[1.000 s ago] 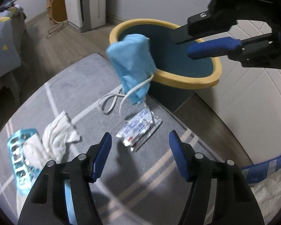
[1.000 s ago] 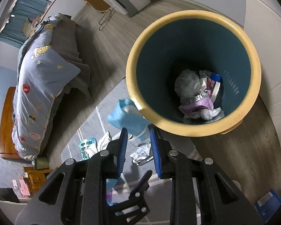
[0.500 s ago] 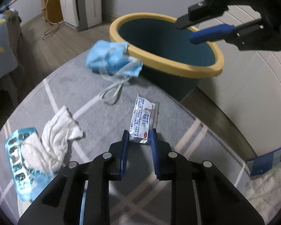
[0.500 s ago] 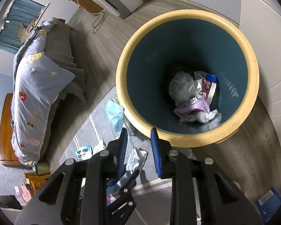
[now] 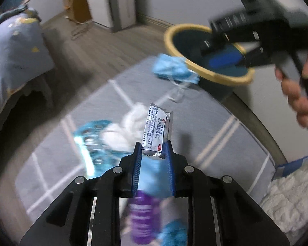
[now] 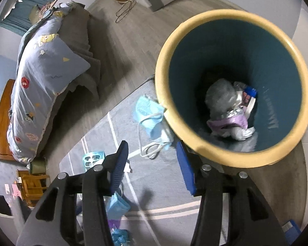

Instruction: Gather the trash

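On a grey rug (image 5: 195,127) crossed by pale double lines, laid over wood-look flooring (image 6: 121,49), the trash lies scattered beside a teal bin (image 6: 232,86) with a yellow rim. Along the far wall stand a white appliance (image 5: 110,2) and a small wooden cabinet (image 5: 76,2); a bed with a blue cartoon-print duvet (image 6: 43,86) fills the other side of the room.

The left gripper (image 5: 154,149) has its blue fingers clenched on the bottom edge of a silver sachet (image 5: 157,127), which stands upright above the rug. Its white label carries Chinese print in blue and a red oval mark reading "OTC"; the smaller text is too fine to read. Behind it on the rug lie a white crumpled tissue (image 5: 125,131) and a light-blue blister tray (image 5: 88,131), both blurred.

A blue face mask (image 6: 152,116) with white ear loops lies on the rug touching the bin's outer wall.

The right gripper (image 6: 152,164) is held over the rug next to the bin's rim, fingers spread wide and grasping nothing. Inside the bin sit a greyish plastic wad, a purple wrapper and other rubbish at the bottom.
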`<control>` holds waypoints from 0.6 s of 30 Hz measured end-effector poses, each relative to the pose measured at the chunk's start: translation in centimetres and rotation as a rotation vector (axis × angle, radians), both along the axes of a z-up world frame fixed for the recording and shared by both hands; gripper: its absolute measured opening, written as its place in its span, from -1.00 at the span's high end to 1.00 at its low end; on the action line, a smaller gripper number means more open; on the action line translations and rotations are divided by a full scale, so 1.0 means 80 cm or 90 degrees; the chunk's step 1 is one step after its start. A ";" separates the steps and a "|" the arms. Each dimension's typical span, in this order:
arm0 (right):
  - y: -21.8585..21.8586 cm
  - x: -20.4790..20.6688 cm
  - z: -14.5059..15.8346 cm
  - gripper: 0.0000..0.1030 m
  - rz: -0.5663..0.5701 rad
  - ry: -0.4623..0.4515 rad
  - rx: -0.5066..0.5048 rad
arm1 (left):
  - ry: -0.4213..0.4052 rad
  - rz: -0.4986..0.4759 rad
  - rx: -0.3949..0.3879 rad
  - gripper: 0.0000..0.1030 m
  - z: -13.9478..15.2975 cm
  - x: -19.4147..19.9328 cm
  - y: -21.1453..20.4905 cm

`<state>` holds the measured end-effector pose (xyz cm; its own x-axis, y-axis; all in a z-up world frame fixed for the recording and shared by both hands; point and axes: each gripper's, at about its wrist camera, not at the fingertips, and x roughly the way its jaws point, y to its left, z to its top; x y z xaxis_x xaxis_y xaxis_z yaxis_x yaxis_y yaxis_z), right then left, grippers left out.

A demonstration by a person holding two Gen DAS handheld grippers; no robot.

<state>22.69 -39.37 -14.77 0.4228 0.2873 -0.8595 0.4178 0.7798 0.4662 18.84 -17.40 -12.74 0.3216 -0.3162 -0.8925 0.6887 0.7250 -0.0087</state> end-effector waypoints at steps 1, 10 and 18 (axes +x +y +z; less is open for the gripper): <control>0.004 0.003 -0.002 0.05 0.005 0.004 -0.008 | 0.000 0.015 -0.010 0.54 0.003 0.006 0.008; 0.037 0.034 -0.031 0.05 0.059 0.038 -0.093 | 0.023 0.059 -0.069 0.54 -0.005 0.039 0.025; 0.034 0.033 -0.029 0.92 0.057 0.037 -0.108 | 0.019 0.057 -0.075 0.54 -0.004 0.040 0.028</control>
<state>25.30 -36.69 -17.08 0.3502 0.1708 -0.9210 0.3655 0.8804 0.3023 22.07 -15.19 -13.03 0.3276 -0.3901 -0.8605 0.6189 0.7768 -0.1165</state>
